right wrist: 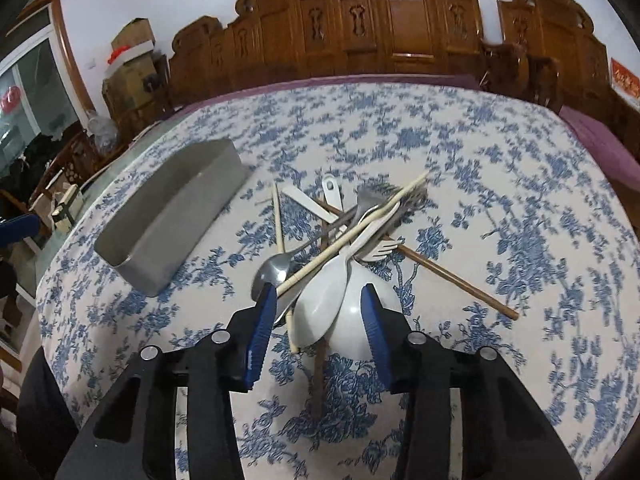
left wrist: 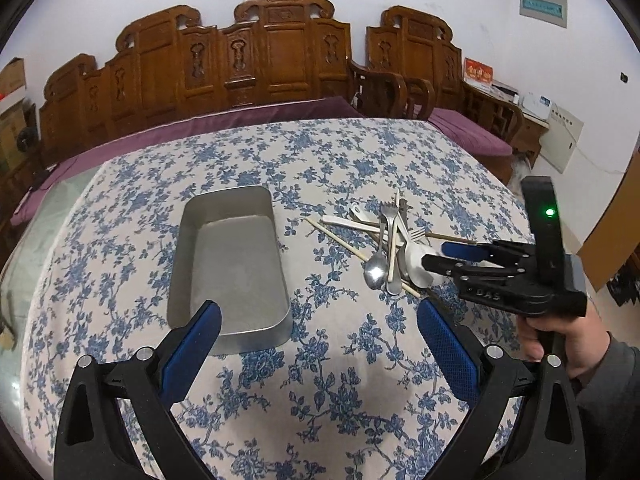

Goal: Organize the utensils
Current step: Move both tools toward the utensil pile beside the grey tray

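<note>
A pile of utensils (left wrist: 390, 240) lies on the flowered tablecloth: metal spoon (right wrist: 272, 270), forks, white plastic spoons (right wrist: 324, 304), pale and brown chopsticks (right wrist: 452, 272). An empty metal tray (left wrist: 236, 268) stands left of the pile; in the right wrist view it (right wrist: 172, 224) sits at the left. My right gripper (right wrist: 318, 294) is open, its blue pads either side of the white spoons' bowls, low over them. It shows in the left wrist view (left wrist: 434, 254) at the pile's right edge. My left gripper (left wrist: 318, 316) is open and empty, near the tray's front corner.
The table (left wrist: 340, 380) is covered with a blue-flowered cloth. A carved wooden bench (left wrist: 240, 64) with purple cushions runs behind it. A wooden armchair (left wrist: 420, 80) stands at the back right. Boxes (right wrist: 132, 60) are stacked at the far left.
</note>
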A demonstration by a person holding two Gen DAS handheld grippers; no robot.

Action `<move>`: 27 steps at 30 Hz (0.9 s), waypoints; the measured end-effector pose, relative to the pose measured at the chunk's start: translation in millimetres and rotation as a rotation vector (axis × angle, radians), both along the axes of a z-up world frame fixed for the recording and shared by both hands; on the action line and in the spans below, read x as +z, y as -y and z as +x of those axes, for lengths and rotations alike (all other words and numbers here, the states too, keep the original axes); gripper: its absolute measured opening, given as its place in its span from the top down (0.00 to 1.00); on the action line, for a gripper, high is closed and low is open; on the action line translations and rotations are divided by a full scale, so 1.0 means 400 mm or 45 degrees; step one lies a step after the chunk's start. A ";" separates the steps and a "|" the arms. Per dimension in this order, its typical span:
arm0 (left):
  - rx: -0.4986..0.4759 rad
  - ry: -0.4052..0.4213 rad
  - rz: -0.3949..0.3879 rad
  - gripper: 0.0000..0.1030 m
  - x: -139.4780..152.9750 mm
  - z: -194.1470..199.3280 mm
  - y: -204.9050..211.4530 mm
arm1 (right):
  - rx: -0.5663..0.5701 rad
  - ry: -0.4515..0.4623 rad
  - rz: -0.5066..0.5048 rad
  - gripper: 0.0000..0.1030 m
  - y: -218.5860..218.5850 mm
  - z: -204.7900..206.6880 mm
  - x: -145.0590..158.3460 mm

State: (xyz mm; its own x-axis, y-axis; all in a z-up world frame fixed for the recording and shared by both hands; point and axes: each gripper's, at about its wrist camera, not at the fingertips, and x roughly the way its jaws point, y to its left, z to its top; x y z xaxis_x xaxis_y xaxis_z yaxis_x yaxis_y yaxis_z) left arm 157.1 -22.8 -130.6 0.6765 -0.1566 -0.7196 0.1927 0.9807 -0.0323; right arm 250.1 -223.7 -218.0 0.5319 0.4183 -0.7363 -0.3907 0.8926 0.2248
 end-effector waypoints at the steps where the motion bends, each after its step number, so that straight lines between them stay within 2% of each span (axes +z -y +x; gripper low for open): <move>1: -0.001 -0.008 -0.001 0.11 -0.004 0.008 0.002 | 0.002 -0.010 0.000 0.59 -0.002 0.007 -0.006; 8: -0.021 -0.047 0.007 0.14 -0.038 0.039 0.029 | 0.011 -0.024 0.013 0.64 -0.004 0.018 -0.015; 12: -0.025 -0.070 0.025 0.15 -0.063 0.061 0.048 | 0.025 -0.005 -0.041 0.68 -0.019 0.014 -0.015; 14: -0.026 -0.074 0.036 0.16 -0.071 0.070 0.056 | 0.044 0.004 -0.070 0.77 -0.031 0.012 -0.018; 18: -0.018 -0.086 0.067 0.18 -0.088 0.083 0.072 | 0.067 0.008 -0.097 0.82 -0.043 0.015 -0.021; 20: -0.016 -0.088 0.078 0.18 -0.091 0.084 0.078 | 0.060 -0.015 -0.053 1.00 -0.029 0.016 -0.016; 27: -0.014 -0.088 0.111 0.18 -0.100 0.098 0.098 | 0.032 -0.013 0.002 1.00 0.008 0.012 -0.002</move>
State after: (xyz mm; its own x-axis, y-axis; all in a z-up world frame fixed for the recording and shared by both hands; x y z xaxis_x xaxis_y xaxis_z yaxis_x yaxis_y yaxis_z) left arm 196.3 -62.2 -170.5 0.6236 -0.0980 -0.7755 0.2034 0.9783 0.0399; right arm 255.0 -226.9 -218.9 0.5136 0.4328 -0.7409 -0.4107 0.8821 0.2306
